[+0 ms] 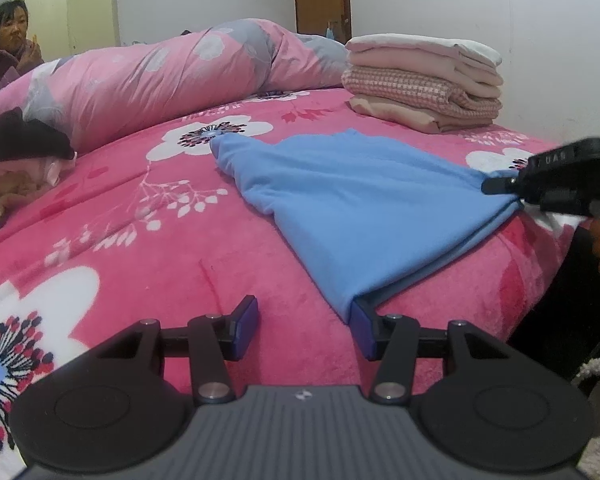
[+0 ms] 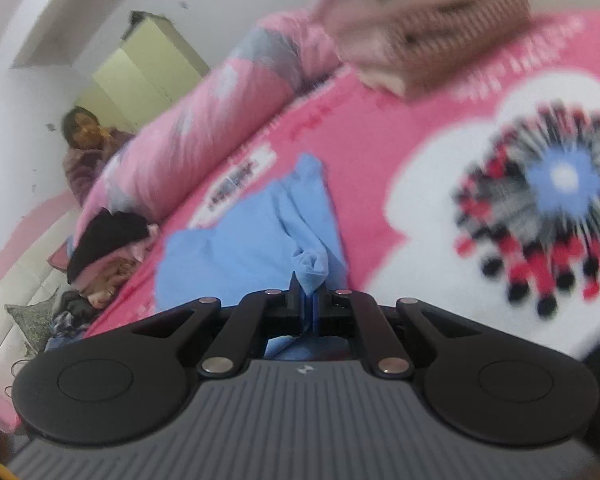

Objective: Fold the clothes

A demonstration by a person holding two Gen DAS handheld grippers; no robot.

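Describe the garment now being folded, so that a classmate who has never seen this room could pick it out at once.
Start from the pink flowered bed cover. Near its front edge, before the stack of folded pink and beige clothes, lies a light blue garment. It is the only plain blue cloth there, and the right claw pinches its corner.

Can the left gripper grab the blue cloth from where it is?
Probably yes. The left gripper is open, and the blue cloth corner already lies against one finger, with nothing in between.
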